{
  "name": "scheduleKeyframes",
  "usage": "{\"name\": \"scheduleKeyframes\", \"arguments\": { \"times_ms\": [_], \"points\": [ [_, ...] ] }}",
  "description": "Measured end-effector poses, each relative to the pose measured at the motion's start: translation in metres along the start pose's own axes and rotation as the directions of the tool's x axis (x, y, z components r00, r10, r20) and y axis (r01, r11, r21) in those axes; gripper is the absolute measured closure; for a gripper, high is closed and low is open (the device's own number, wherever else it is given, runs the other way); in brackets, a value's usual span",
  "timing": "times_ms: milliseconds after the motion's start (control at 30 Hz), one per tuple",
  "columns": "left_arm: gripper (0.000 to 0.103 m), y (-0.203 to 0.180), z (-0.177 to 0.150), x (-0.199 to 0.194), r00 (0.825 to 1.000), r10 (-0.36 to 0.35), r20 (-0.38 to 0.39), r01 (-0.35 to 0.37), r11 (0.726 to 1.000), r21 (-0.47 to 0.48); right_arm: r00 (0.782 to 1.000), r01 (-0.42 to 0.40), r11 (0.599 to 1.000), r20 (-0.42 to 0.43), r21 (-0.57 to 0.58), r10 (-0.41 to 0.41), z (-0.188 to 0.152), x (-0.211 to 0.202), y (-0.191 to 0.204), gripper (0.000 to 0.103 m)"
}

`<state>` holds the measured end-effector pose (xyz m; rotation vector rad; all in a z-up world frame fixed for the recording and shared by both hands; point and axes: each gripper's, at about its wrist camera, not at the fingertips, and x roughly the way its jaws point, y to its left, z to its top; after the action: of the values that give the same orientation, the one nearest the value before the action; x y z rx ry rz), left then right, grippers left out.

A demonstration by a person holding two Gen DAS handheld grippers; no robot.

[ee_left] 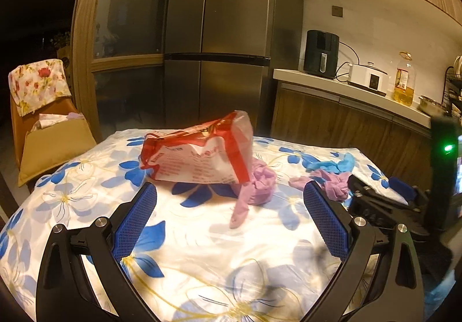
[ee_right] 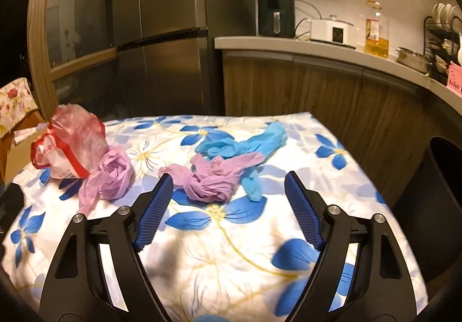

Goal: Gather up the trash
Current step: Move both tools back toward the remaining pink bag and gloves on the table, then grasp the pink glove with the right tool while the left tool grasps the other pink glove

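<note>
Tablecloth (ee_right: 231,258), purple glove (ee_right: 210,180) — between right tool (ee_right: 229,183) tips

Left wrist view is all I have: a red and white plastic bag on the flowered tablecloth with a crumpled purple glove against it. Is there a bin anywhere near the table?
Observer: Yes. The right wrist view shows a dark round bin standing off the table's right edge, below the flowered tablecloth.
Operator: How many gloves lie past the bag?
Observer: Apart from the crumpled purple glove against the red and white plastic bag, a second, knotted purple glove lies partly over a light blue rubber glove.
Operator: Is the right gripper holding anything?
Observer: No. The right gripper is open, its jaws wide, with the knotted glove just ahead between them.
</note>
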<state>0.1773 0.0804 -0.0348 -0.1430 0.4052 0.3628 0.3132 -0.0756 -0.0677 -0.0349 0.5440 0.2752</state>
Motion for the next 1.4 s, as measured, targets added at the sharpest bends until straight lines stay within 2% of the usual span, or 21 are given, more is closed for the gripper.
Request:
{"name": "scheduleKeyframes", "arguments": {
  "times_ms": [200,367,500,600,767,933,1100,1133,1267,1367,1400],
  "points": [
    [0.006,0.005,0.003,0.009,1.0,0.005,-0.002,-0.005,1.0,0.002,0.999,-0.01,1.0,-0.047,0.007,0.011,0.001,0.025,0.009,0.039],
    [0.006,0.005,0.0,0.017,1.0,-0.007,-0.011,0.007,1.0,-0.005,0.996,-0.006,1.0,-0.091,-0.019,0.004,-0.005,0.041,0.015,0.057],
    [0.006,0.003,-0.003,0.026,0.999,-0.016,-0.03,0.016,1.0,-0.002,0.993,-0.013,1.0,-0.115,-0.018,0.011,-0.009,0.048,0.016,0.065],
    [0.006,0.002,-0.005,0.03,0.999,-0.017,-0.042,0.017,1.0,-0.005,0.993,-0.016,0.999,-0.119,-0.029,0.012,-0.011,0.05,0.018,0.069],
    [0.006,0.002,-0.008,0.033,0.998,-0.017,-0.053,0.017,1.0,-0.014,0.992,-0.033,0.999,-0.119,-0.026,0.03,-0.011,0.05,0.018,0.087],
    [0.007,0.0,-0.007,0.04,0.997,-0.018,-0.069,0.018,1.0,-0.013,0.997,-0.039,0.999,-0.062,0.003,0.039,-0.007,0.032,0.012,0.091],
    [0.016,-0.009,-0.01,0.06,0.991,-0.025,-0.134,0.025,1.0,-0.004,0.999,-0.044,0.998,0.001,0.042,0.044,-0.006,0.001,-0.002,0.091],
    [0.02,-0.011,-0.011,0.066,0.988,-0.022,-0.152,0.022,1.0,-0.003,0.999,-0.044,0.998,0.009,0.045,0.044,-0.006,-0.004,-0.005,0.091],
    [0.047,-0.014,-0.016,0.084,0.972,-0.009,-0.233,0.01,1.0,0.002,0.998,-0.055,0.996,0.037,0.063,0.053,-0.007,-0.026,-0.014,0.092],
    [0.054,-0.011,-0.02,0.092,0.963,-0.002,-0.269,0.0,1.0,-0.006,0.997,-0.062,0.996,0.058,0.062,0.059,-0.007,-0.042,-0.019,0.092],
    [0.061,-0.01,-0.022,0.093,0.961,-0.002,-0.278,-0.001,1.0,-0.009,0.996,-0.064,0.996,0.062,0.063,0.06,-0.007,-0.045,-0.02,0.092]
  ]
}}
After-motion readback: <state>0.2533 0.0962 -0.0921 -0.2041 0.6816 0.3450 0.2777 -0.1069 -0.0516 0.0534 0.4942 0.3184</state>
